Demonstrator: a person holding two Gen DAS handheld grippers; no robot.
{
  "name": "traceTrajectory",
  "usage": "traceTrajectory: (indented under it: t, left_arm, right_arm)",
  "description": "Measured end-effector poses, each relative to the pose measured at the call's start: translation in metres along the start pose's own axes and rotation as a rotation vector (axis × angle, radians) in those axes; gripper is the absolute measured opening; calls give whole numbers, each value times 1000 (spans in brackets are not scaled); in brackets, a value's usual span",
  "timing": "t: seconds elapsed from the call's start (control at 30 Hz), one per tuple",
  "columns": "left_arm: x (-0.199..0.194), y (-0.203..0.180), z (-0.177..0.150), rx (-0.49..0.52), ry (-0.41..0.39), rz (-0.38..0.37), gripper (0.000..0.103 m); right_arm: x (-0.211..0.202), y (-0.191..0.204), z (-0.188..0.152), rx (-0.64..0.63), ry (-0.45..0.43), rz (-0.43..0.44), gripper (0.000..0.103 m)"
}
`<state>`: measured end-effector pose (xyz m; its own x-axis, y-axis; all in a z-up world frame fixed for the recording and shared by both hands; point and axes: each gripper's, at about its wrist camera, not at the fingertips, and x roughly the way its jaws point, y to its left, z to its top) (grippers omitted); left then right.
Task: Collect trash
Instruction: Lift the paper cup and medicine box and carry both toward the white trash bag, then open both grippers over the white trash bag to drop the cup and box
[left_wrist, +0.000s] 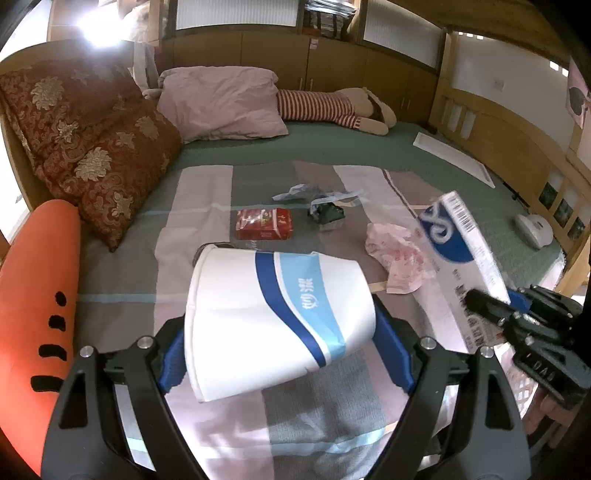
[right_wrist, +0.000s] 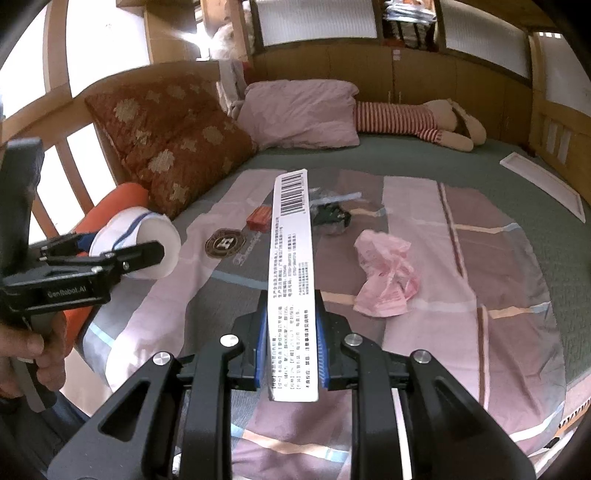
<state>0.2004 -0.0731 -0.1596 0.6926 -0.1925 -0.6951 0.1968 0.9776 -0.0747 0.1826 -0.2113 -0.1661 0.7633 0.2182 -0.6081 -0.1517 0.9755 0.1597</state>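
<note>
- Left tongs (left_wrist: 280, 328) clamp a paper cup (left_wrist: 273, 317) on its side above the bed (left_wrist: 369, 147).
- Right tongs (right_wrist: 291, 350) grip a flat white box (right_wrist: 293, 280) — held edge-up.
- On the patchwork sheet (left_wrist: 203, 192): red packet (left_wrist: 264, 223), pink wrapper (right_wrist: 384, 277), dark scraps (left_wrist: 325, 212).
- Pillows (left_wrist: 221, 99) and wood-panelled walls behind.

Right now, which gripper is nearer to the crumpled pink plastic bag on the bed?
Right. The right gripper, holding the white box, is just beside the pink bag. The left gripper, holding the paper cup, is farther off.
</note>
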Motion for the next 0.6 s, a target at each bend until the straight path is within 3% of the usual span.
traceTrajectory:
  t: [0.13, 0.23, 0.33, 0.47, 0.6]
  left_arm:
    - [-3, -29, 4, 15, -10, -95, 84]
    - [-4, -74, 1, 77, -5, -197, 84]
    - [-9, -137, -6, 196, 15, -339, 84]
    - [-23, -225, -23, 358, 56, -531, 84]
    - [-39, -321, -47, 459, 189, -769, 84]
  right_arm:
    - [-49, -38, -10, 110, -80, -14, 22]
    - [-102, -70, -36, 148, -108, -97, 22]
    - [-165, -110, -76, 217, -112, -221, 22]
    - [-219, -145, -124, 288, -71, -365, 22]
    - [-256, -172, -164, 373, -30, -445, 23]
